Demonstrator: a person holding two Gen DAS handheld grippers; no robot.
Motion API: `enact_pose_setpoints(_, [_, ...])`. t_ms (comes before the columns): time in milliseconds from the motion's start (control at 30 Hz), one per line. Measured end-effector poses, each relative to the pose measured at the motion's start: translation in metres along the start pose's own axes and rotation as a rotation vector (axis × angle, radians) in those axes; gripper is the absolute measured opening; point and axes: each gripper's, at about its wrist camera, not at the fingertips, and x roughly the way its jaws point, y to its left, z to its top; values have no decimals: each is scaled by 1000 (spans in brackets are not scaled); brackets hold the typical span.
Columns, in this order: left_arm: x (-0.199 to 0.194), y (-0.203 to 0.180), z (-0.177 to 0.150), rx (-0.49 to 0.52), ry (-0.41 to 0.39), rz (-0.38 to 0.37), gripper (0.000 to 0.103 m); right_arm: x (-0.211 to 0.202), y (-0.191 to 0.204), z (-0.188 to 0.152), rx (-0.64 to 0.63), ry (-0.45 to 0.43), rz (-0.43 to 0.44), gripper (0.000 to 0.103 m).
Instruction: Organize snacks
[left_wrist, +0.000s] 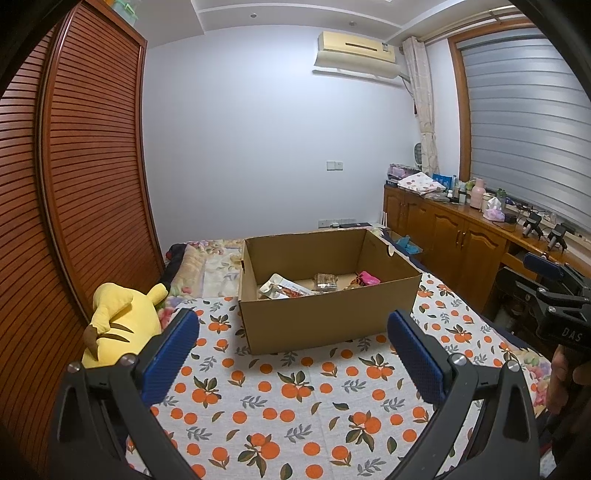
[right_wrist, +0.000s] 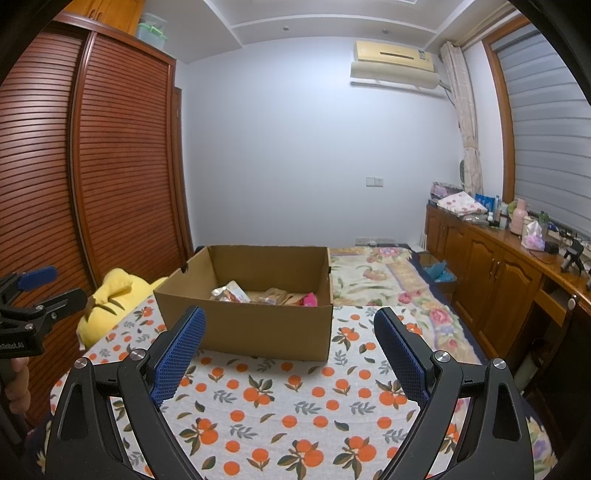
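An open cardboard box (left_wrist: 328, 317) stands on an orange-print cloth (left_wrist: 295, 402). Inside lie several snack packs: a white packet (left_wrist: 282, 288), a brown packet (left_wrist: 325, 282) and a pink packet (left_wrist: 369, 277). My left gripper (left_wrist: 291, 354) is open and empty, held above the cloth in front of the box. The right gripper shows at the right edge (left_wrist: 554, 295). In the right wrist view the box (right_wrist: 255, 325) holds the same snacks (right_wrist: 232, 291), and my right gripper (right_wrist: 291, 354) is open and empty in front of it. The left gripper shows at the left edge (right_wrist: 33, 295).
A yellow plush toy (left_wrist: 118, 325) lies left of the box by the slatted wardrobe (left_wrist: 74, 184). A floral blanket (right_wrist: 384, 280) covers the bed to the right. A wooden cabinet (left_wrist: 461, 236) with clutter runs along the right wall.
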Motion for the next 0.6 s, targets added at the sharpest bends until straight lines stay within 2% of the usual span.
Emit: enact_pose_setpoints(600, [1, -1, -5, 2, 3, -2, 103, 0, 0, -2, 0, 1, 0, 94])
